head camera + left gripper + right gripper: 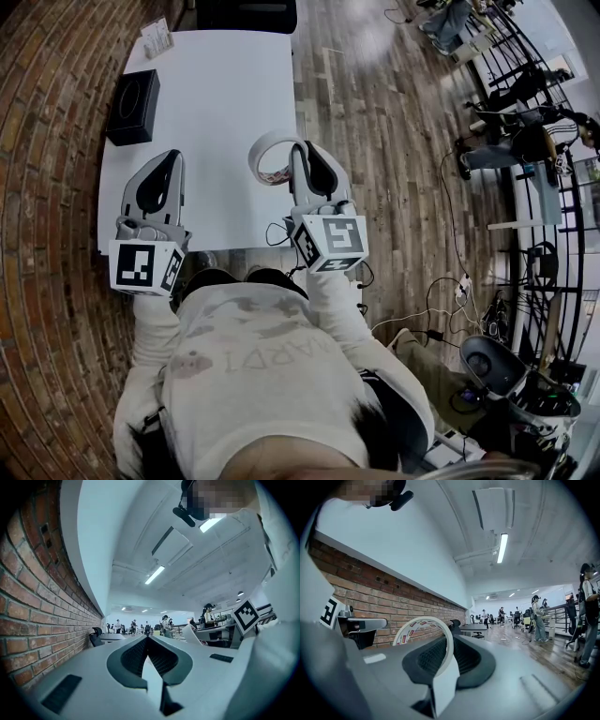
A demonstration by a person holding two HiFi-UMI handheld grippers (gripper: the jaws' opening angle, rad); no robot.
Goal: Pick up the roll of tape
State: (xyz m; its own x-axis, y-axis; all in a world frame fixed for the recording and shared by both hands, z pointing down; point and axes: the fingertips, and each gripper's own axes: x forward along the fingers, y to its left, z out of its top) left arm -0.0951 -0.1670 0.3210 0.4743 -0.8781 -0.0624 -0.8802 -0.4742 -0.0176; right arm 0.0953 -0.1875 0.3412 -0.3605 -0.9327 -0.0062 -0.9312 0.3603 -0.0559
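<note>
The roll of tape [265, 150], a white ring with red print inside, is clamped by its band between the jaws of my right gripper [302, 157] over the right part of the white table [225, 84]. In the right gripper view the tape [423, 629] stands upright to the left of the jaws, with the right gripper [449, 645] shut on its edge. My left gripper [165, 164] is held over the table's near left part. In the left gripper view the left gripper [147, 640] has its jaws together with nothing between them.
A black box [133, 106] lies at the table's left edge and a small printed packet [157, 37] at its far left corner. A brick wall [47, 187] runs along the left. A wooden floor [394, 141] with cables and equipment is to the right.
</note>
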